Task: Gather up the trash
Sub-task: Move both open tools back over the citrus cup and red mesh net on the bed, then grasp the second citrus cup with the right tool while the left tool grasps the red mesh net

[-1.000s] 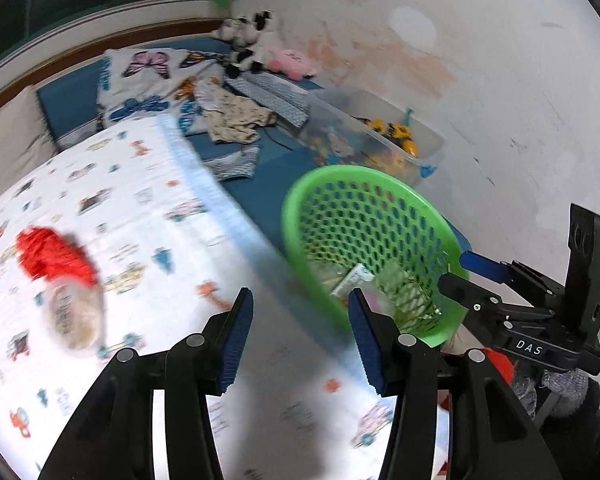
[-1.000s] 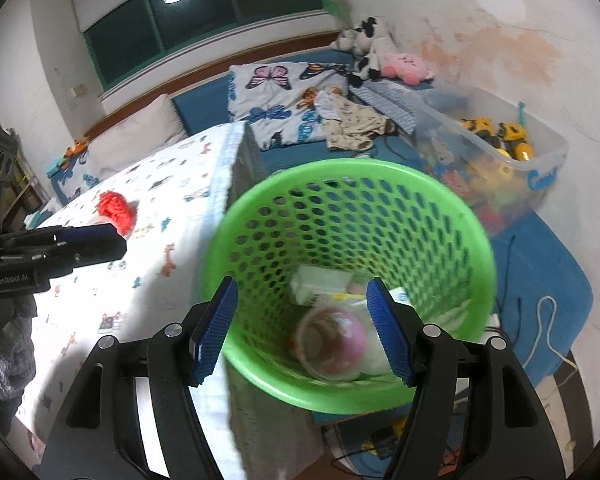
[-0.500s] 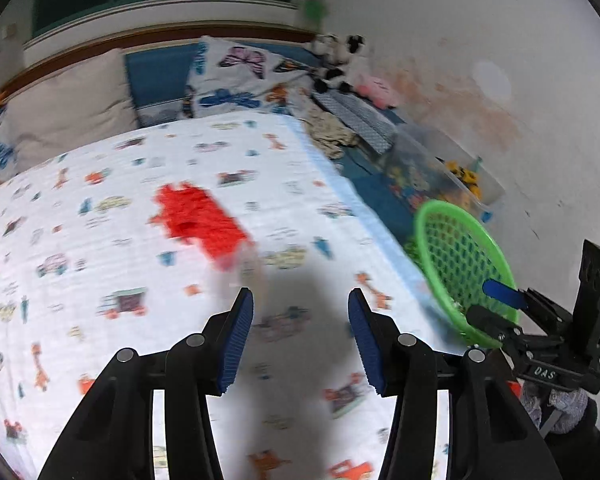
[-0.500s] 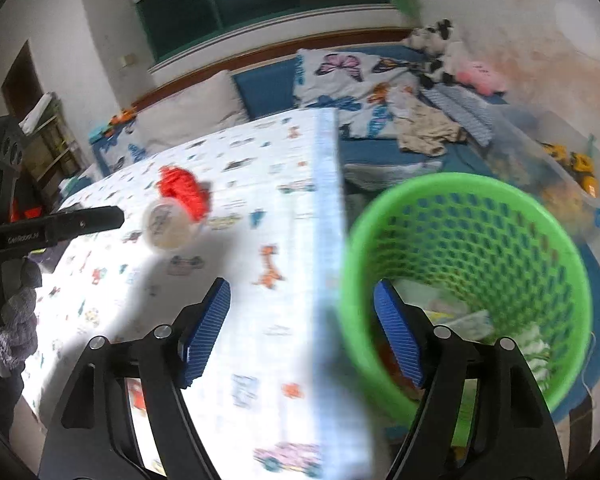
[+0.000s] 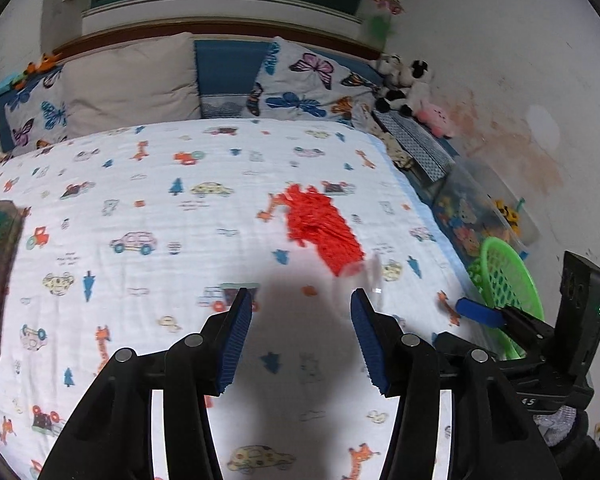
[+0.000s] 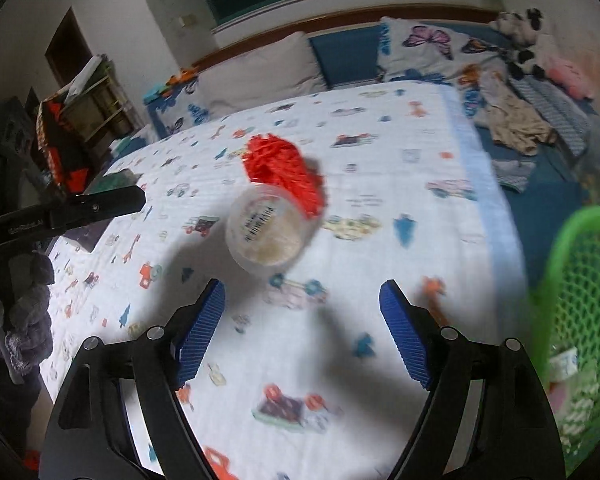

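Now between drops, reaching for more trash on the bed (image 6: 380,184). Right gripper (image 6: 302,328) empty, jaws just widened, aimed at the clear cup (image 6: 265,232) just beside the red scrap (image 6: 284,168). Left gripper (image 5: 300,334) half-open, empty. Next: straddle cup, close, carry to the green basket (image 6: 580,264) at bedside.

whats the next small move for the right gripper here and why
Probably ease the right gripper forward onto the clear plastic cup. Its jaws have just been opening and hold nothing, and the cup lies on its side on the bed sheet just ahead, against the red shredded pile, with the green basket close on the right.
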`<state>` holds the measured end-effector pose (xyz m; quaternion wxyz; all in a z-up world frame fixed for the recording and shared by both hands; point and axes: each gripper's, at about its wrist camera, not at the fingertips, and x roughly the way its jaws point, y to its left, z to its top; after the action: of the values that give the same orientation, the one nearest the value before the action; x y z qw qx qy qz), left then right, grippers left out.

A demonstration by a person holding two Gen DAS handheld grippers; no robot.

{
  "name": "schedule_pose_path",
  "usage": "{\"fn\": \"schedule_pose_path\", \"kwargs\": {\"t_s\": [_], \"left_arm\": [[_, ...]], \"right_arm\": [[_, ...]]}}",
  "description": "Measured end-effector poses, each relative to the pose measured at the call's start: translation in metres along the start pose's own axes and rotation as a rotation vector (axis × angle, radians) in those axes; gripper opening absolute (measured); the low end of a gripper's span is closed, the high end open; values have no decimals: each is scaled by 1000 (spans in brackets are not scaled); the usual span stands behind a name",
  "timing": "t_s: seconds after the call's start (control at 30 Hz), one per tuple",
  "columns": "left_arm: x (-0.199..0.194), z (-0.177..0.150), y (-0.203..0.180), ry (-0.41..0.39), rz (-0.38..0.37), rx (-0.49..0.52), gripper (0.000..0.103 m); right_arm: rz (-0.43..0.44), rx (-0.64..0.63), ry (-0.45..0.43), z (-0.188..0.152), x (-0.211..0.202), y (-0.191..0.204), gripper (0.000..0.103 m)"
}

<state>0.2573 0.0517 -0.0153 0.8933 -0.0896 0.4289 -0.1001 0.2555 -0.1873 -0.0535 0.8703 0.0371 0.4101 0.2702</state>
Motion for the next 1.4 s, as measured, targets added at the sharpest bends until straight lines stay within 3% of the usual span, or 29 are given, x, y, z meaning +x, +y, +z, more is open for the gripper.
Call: {"fn": "schedule_pose_path", "kwargs": {"t_s": [0.4,0.9,1.2,1.4], "left_arm": [[8,5,35,11,11,-56,52],[17,7,63,21,25,-93,53],[18,7,70,26,27,-118,53],[19,9,66,26,19,-116,53]], "right_arm": [[74,14,68,28,60,1,85],[133,28,91,46,92,5,85],[131,9,90,47,95,13,71],[102,-29,66,42,84,24,70]]}}
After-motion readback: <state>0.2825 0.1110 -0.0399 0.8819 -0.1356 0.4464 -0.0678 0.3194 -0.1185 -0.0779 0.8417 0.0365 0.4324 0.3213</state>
